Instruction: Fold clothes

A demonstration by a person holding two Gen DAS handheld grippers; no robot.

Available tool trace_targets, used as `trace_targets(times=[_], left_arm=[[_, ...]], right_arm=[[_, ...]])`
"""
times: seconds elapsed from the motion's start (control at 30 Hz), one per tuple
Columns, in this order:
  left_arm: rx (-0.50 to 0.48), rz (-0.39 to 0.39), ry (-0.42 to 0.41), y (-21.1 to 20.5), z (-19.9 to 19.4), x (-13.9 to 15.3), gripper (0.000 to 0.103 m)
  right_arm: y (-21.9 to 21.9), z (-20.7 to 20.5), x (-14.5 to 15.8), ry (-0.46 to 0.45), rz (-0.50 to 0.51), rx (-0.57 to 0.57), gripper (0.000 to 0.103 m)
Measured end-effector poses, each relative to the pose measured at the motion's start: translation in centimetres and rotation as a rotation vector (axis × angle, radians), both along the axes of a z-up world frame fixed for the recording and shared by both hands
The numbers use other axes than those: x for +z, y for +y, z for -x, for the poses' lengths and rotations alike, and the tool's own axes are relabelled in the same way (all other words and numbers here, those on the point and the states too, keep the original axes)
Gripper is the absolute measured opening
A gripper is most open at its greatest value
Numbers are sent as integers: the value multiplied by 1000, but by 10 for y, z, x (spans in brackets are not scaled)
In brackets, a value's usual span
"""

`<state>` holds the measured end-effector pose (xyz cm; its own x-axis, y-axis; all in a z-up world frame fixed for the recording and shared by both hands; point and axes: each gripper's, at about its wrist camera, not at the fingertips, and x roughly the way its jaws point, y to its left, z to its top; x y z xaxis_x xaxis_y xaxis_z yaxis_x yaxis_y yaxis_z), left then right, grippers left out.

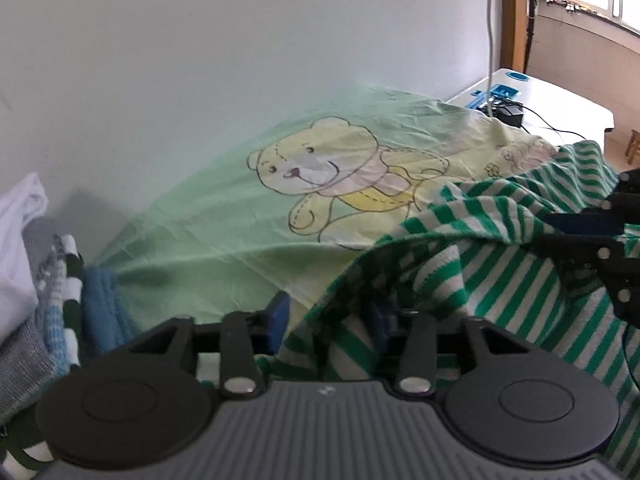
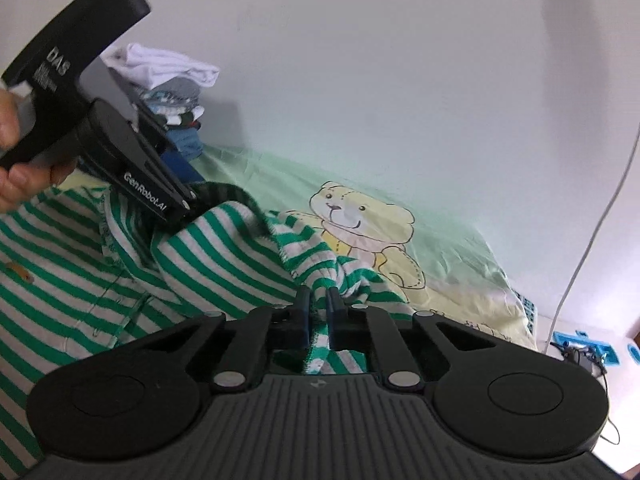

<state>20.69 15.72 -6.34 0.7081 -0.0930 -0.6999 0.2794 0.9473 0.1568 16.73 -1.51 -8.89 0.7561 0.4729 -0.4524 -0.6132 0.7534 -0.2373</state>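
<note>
A green-and-white striped shirt (image 1: 500,280) lies rumpled on a pale green bedsheet printed with a yellow bear (image 1: 224,240). In the left wrist view my left gripper (image 1: 330,316) is open, its blue pads wide apart, and a fold of the shirt is draped between them and over the right finger. In the right wrist view my right gripper (image 2: 318,304) is shut on a bunched edge of the striped shirt (image 2: 224,256). The left gripper (image 2: 188,202) reaches in from the upper left, its tips at the shirt's dark collar edge. The right gripper (image 1: 560,228) shows at the right edge of the left wrist view.
A stack of folded clothes (image 2: 176,92) stands against the white wall at the far left of the bed, also close by as folded clothes (image 1: 24,248). A white table (image 1: 560,96) with blue parts and cables sits beyond the bed. A hand (image 2: 12,160) holds the left gripper.
</note>
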Motion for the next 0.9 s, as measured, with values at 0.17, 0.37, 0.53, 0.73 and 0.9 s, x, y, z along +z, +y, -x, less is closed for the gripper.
trace_targets(times=[0.17,0.37,0.53,0.73,0.9], left_arm=[[76,-68,-161,-10,19,23,4],[170,-138,-360,-17,46,63,5],[271,-148,-490,-9,57,109,5],[440,-150,-597,5,59,164,5],[459,-151,-646,5,61,201,7]], right_arm=[[-1,8,8,-42,-45,-22,7],[1,3,36,-116,-110,-50,7],[11,-11,84,-138,-215,-18,7],[23,-29,163,-137,-387,43,7],[42,-34,215,-196,-430,64,7]])
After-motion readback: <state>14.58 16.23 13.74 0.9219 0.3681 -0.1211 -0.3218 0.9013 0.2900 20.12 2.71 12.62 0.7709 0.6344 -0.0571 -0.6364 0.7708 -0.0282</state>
